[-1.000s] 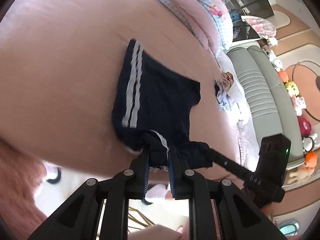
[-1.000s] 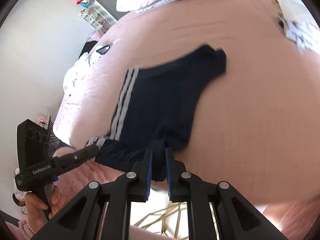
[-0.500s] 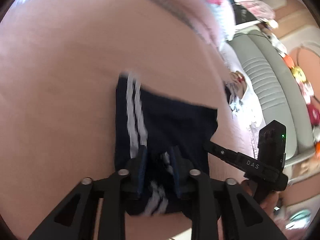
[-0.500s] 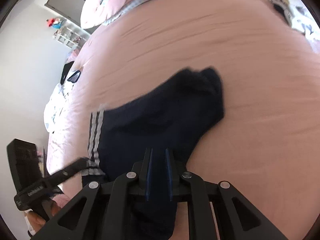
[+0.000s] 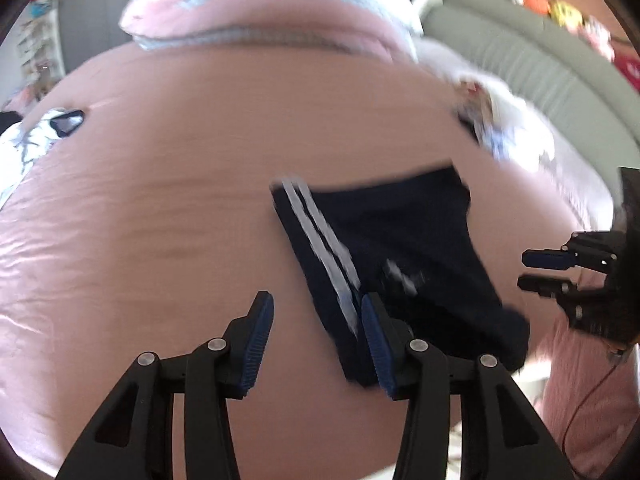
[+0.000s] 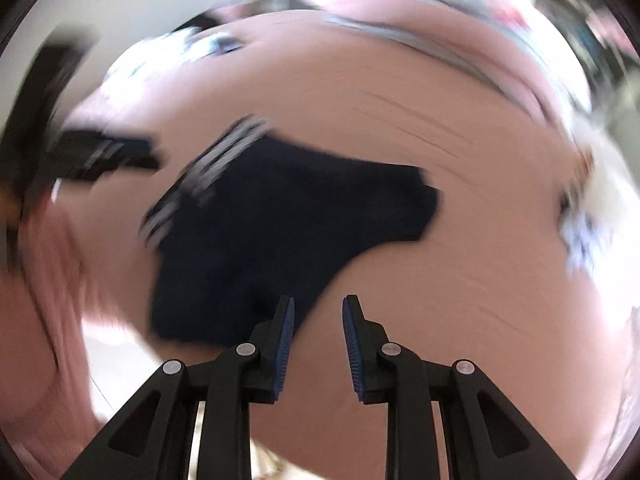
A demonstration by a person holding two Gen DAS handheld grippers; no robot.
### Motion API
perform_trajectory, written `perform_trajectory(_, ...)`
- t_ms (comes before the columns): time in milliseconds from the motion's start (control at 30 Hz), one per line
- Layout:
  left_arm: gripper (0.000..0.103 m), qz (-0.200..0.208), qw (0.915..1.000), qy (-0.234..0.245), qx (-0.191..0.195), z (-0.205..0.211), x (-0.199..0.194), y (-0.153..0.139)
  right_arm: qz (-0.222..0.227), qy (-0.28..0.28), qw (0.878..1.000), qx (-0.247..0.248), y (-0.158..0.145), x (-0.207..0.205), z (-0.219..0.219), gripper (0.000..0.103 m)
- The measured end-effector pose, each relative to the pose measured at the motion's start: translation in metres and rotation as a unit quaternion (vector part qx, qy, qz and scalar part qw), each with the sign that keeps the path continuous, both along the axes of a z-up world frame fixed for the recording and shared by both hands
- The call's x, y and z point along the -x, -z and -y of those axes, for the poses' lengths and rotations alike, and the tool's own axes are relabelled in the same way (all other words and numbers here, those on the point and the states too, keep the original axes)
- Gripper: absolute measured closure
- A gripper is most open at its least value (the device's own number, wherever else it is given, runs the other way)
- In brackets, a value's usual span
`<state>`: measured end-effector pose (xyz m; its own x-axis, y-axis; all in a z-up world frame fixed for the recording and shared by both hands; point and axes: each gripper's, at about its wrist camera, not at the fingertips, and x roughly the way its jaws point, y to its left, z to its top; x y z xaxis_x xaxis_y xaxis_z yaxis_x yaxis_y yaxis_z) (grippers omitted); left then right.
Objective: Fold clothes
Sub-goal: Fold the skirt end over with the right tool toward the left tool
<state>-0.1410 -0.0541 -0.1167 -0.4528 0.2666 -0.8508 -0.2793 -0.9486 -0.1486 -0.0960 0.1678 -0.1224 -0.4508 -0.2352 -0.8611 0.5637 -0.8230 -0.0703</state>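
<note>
Navy shorts (image 5: 400, 248) with two white side stripes lie folded on the pink bed sheet (image 5: 180, 220). My left gripper (image 5: 316, 320) hovers over their striped near edge. Its jaws are opening, with no cloth pressed between the pads. In the blurred right wrist view the shorts (image 6: 280, 220) lie just left of my right gripper (image 6: 319, 320). Its jaws are also opening, with only sheet in the gap. The right gripper (image 5: 536, 270) shows at the right edge of the left wrist view. The left gripper (image 6: 120, 152) is a dark smear at the left of the right wrist view.
Pink and blue pillows (image 5: 260, 12) are piled at the head of the bed. White printed clothes (image 5: 492, 128) lie at the bed's right side, beside a grey sofa (image 5: 520, 60). A small dark object (image 5: 68, 122) and more white cloth (image 5: 24, 140) sit at the left.
Both grippers have let go of the shorts and opened. The lifted edge now lies folded over on the bed. Both views have rolled and swung across the bed.
</note>
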Motion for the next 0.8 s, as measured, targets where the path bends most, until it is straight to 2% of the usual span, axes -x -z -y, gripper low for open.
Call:
perform_trajectory(100, 0.06, -0.005, 0.9998, 0.012, 0.013, -0.012, -0.005, 0.005, -0.036, -0.051, 0.998, -0.015, 0.007, -0.025, 0.023, 0.078)
perform_trajectory(300, 0.06, -0.009, 0.9994, -0.02, -0.026, -0.008, -0.005, 0.011, -0.098, -0.14, 0.984, -0.058, 0.025, -0.053, 0.048, 0.078)
perform_trajectory(467, 0.06, -0.011, 0.9971, -0.04, -0.065, 0.001, -0.01, 0.012, -0.114, -0.153, 0.98, -0.051, 0.016, -0.067, 0.033, 0.078)
perform_trajectory(567, 0.06, -0.004, 0.996, -0.043, -0.079, 0.004, -0.009, 0.015, -0.119, -0.172, 0.976, -0.066, 0.018, -0.079, 0.028, 0.078)
perform_trajectory(600, 0.06, -0.004, 0.9958, -0.042, -0.081, 0.004, -0.009, 0.015, -0.127, -0.178, 0.973, -0.075, 0.022, -0.081, 0.032, 0.078)
perform_trajectory(667, 0.06, -0.004, 0.9954, -0.04, -0.087, 0.002, -0.009, 0.015, -0.142, -0.191, 0.967, -0.094, 0.029, -0.085, 0.041, 0.071)
perform_trajectory(767, 0.06, -0.003, 0.9953, -0.04, -0.088, 0.001, -0.01, 0.015, -0.168, -0.193, 0.958, -0.126, 0.044, -0.083, 0.055, 0.071)
perform_trajectory(800, 0.06, -0.004, 0.9954, -0.04, -0.087, 0.003, -0.011, 0.015, -0.165, -0.183, 0.962, -0.121, 0.045, -0.078, 0.057, 0.071)
